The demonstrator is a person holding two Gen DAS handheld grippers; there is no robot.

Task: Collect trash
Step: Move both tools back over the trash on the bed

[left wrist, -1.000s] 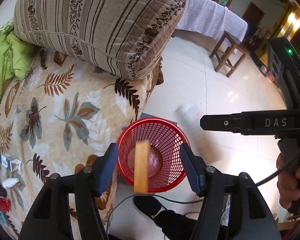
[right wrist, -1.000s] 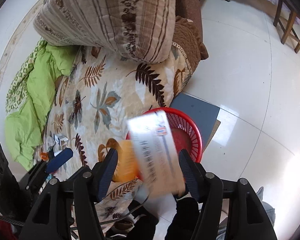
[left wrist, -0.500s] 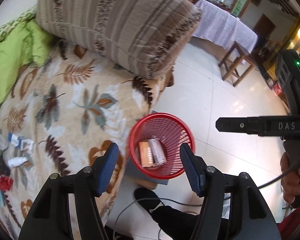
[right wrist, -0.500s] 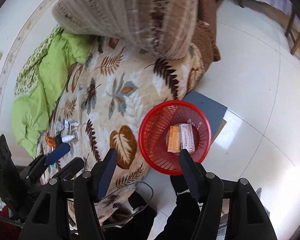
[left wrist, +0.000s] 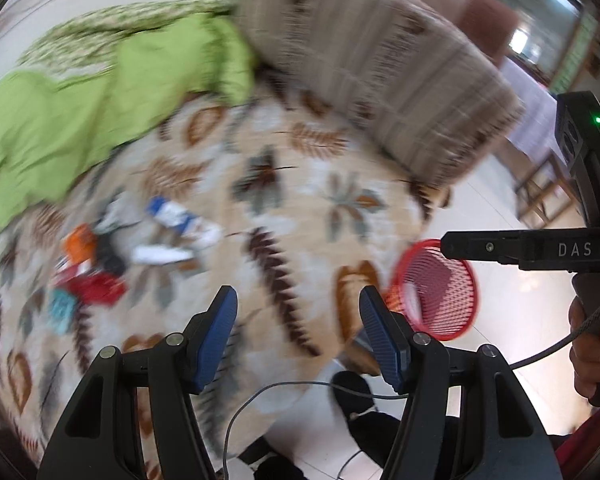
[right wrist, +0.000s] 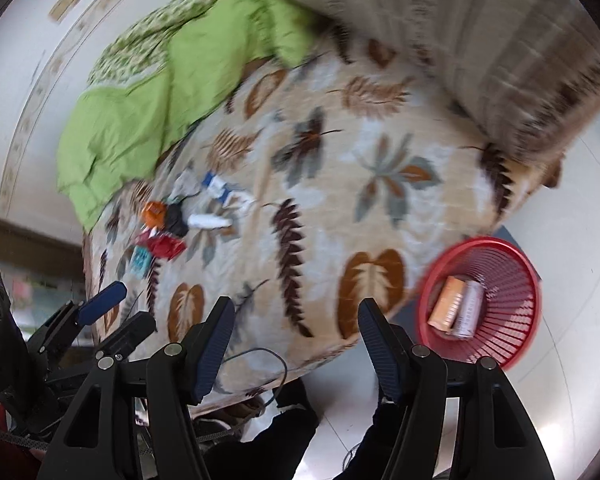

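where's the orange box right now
In the right wrist view, lower right: the orange box lies inside the red basket beside a white box.

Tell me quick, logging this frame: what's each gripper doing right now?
Left gripper: open, holding nothing.
Right gripper: open, holding nothing.

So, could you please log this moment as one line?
left gripper open, empty | right gripper open, empty | red basket holds two boxes | trash pile on bed
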